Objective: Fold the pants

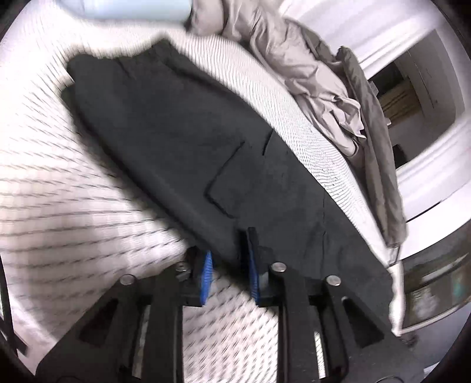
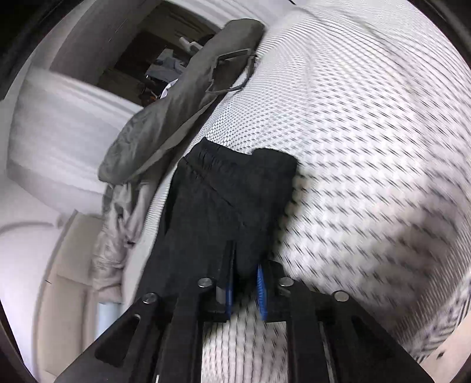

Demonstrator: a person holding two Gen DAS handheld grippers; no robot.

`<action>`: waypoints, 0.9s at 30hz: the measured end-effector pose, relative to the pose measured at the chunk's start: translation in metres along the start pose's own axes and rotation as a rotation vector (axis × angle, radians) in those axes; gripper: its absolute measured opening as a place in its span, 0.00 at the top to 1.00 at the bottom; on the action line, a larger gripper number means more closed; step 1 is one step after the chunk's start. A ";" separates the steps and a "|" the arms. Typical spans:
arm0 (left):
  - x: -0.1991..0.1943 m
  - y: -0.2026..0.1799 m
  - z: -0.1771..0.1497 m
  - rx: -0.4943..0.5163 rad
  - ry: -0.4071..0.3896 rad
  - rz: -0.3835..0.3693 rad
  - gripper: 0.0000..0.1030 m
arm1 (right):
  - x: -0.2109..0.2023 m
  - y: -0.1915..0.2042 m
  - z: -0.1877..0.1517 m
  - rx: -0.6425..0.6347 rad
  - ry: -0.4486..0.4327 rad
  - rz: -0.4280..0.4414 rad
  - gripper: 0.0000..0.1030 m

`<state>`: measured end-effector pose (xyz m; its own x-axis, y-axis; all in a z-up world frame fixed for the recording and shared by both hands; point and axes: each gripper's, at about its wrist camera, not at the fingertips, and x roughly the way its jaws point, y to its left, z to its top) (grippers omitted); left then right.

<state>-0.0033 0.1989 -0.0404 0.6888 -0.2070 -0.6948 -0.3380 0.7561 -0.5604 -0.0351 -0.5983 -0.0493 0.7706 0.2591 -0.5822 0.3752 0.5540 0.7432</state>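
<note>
Black pants (image 1: pixel 182 141) lie stretched across a white patterned mattress (image 1: pixel 59 191), a back pocket facing up. At the near edge, my left gripper (image 1: pixel 229 265) is shut on a fold of the black cloth, which fills the gap between its blue pads (image 1: pixel 252 265). In the right wrist view the pants (image 2: pixel 223 200) run away from me to the elastic waistband (image 2: pixel 206 156). My right gripper (image 2: pixel 245 282) is shut on the near end of the cloth, its blue pads (image 2: pixel 261 288) close together around it. Both views are motion-blurred.
Crumpled beige clothing (image 1: pixel 294 59) and a grey-green garment (image 1: pixel 371 123) lie along the mattress's far edge, the same grey-green garment (image 2: pixel 164 117) left of the pants. A pale blue object (image 1: pixel 132 8) sits at the top. White walls and a doorway (image 2: pixel 153 53) lie beyond the bed.
</note>
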 end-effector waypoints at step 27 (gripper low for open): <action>0.042 -0.197 -0.137 0.733 0.158 -0.061 0.26 | 0.075 0.138 -0.106 -0.987 0.085 -0.401 0.31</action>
<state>0.0048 -0.0435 -0.0209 0.5734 -0.3066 -0.7597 0.2491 0.9487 -0.1948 0.0200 -0.4188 -0.0249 0.6305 -0.0506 -0.7745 -0.0193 0.9965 -0.0808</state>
